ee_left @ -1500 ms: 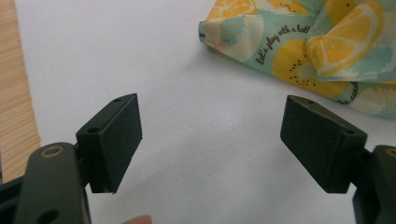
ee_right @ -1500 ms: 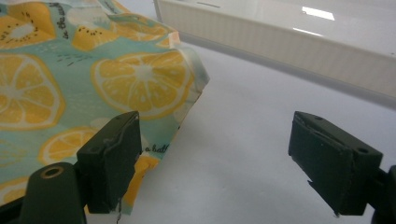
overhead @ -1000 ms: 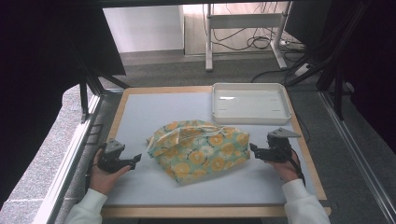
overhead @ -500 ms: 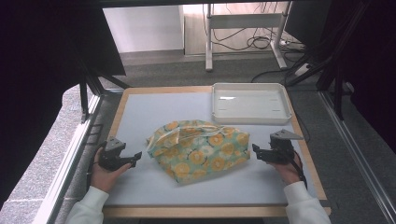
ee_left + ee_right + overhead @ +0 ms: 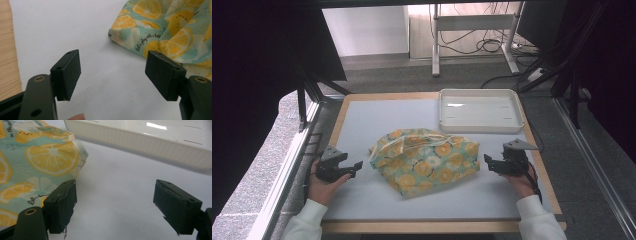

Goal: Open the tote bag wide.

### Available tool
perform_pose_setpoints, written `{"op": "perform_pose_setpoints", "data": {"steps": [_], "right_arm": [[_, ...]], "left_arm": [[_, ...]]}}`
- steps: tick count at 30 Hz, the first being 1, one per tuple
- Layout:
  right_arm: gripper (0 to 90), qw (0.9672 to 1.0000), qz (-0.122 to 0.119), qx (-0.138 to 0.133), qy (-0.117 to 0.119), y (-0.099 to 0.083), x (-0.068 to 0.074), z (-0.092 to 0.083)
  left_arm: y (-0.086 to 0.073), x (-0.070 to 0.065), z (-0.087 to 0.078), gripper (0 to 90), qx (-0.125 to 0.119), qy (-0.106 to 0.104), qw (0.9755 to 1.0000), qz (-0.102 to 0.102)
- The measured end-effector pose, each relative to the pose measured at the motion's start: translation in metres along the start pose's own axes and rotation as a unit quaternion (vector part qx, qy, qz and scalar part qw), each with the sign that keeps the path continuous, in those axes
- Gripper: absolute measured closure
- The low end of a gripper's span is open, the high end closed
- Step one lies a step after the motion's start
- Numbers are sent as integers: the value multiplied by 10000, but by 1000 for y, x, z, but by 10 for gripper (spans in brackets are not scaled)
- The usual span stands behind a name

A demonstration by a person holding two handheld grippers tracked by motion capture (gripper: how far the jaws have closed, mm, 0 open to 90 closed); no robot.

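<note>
Grey carpet and cable-strewn floor are lying beyond the surface (image 5: pixel 362 120), a pale sheet framed in wood. At about eight o'clock on it, the left hand-held gripper (image 5: pixel 353 166) is resting low, pointing toward the middle; its jaws have just been closing a little, yet in the left gripper view they are standing wide with bare sheet between them and the cloth's corner lying just beyond the tips. At the centre, the fruit-print cloth bag (image 5: pixel 427 160) is sitting crumpled in a loose heap, its handle loop arching over the top. At one o'clock the white tray (image 5: pixel 479 125) is waiting with nothing inside, near the bag but apart from it. At four o'clock the right hand-held gripper (image 5: pixel 488 162) is facing the bag's right edge, jaws spread and gripping nothing, one pad (image 5: pixel 62 202) just beside the fabric.

Judging from this, the work is hardly beginning: neither side is grasping the bag yet, so taking hold, any straightening or folding, and perhaps moving it to the tray all seem to be remaining.
</note>
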State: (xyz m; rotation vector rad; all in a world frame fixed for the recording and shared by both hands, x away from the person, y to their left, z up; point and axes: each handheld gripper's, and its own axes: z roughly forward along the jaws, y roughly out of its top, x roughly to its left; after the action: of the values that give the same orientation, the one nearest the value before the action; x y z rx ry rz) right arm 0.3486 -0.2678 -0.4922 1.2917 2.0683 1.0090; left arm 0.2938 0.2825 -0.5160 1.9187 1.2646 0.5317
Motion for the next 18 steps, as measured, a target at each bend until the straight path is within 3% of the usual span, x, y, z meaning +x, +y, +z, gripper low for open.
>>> {"op": "perform_pose_setpoints", "data": {"steps": [4, 5, 15, 18], "right_arm": [[191, 10000, 32, 5, -37, 0, -2, 0], [191, 10000, 37, 6, -41, -1, -2, 1], [191, 9999, 60, 36, -94, 0, -2, 2], [191, 9999, 65, 40, -100, 0, -2, 2]], "left_arm": [[4, 2, -5, 346, -98, -65, 9999, -49], [10, 3, -10, 356, -243, -155, 9995, -126], [20, 2, -26, 393, -497, -323, 9980, -195], [27, -5, -30, 396, -513, -238, 9984, 34]]}}
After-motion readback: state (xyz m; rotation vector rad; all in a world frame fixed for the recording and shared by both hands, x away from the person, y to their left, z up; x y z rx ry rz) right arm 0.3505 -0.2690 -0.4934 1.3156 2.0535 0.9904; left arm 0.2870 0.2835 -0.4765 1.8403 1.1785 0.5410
